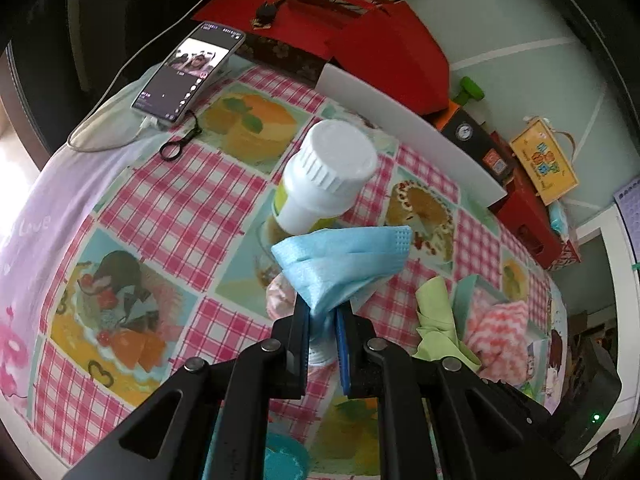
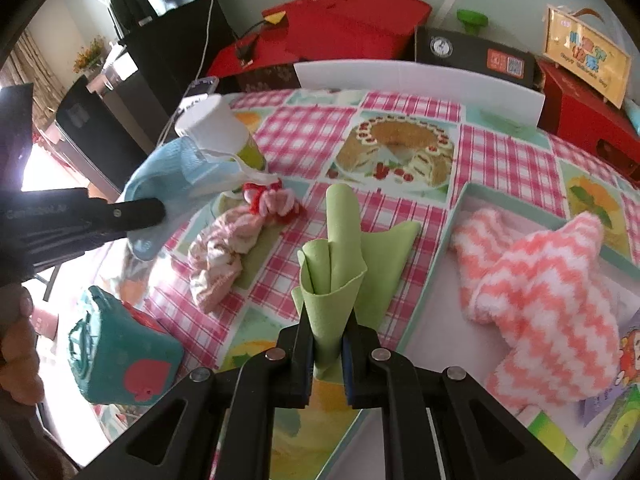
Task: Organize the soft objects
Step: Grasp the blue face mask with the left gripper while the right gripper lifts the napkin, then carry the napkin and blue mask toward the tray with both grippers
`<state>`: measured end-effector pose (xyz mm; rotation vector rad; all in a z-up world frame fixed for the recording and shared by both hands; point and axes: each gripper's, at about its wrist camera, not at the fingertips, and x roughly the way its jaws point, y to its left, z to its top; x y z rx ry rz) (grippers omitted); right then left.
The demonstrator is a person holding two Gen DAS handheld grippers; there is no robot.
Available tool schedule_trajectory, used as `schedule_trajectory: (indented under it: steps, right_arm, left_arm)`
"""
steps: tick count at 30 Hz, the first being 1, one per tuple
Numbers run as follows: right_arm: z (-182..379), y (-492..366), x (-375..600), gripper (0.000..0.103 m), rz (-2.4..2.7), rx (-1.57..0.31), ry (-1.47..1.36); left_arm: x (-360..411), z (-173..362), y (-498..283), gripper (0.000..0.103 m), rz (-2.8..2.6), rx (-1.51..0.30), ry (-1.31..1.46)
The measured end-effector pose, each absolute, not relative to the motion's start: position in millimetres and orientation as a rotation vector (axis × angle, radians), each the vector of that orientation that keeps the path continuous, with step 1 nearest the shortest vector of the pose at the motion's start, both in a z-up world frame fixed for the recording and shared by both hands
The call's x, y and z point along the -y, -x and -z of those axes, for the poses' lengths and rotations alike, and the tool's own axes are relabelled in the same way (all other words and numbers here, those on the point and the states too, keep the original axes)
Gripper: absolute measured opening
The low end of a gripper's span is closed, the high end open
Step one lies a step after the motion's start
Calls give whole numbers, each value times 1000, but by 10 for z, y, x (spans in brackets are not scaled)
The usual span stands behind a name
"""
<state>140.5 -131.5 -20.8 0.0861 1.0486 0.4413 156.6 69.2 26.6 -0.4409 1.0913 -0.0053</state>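
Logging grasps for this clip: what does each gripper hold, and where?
Left gripper pinches the blue face mask at a bunched end; right gripper pinches the green cloth at its rolled lower end.

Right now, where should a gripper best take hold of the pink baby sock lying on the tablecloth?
Probably the pink sock at its bunched middle, coming from above: it lies flat and crumpled on the tablecloth, apart from the bottle, so its raised folds offer something to pinch.
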Motion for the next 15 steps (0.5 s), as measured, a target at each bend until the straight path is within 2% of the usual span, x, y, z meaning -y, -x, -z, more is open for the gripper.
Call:
schedule_trajectory:
  steps: [15]
  right_arm:
    - [-288, -1244, 1476, 12, -407, -908, -93]
  left_arm:
    - [-662, -478, -1474, 12, 30, -1027, 441]
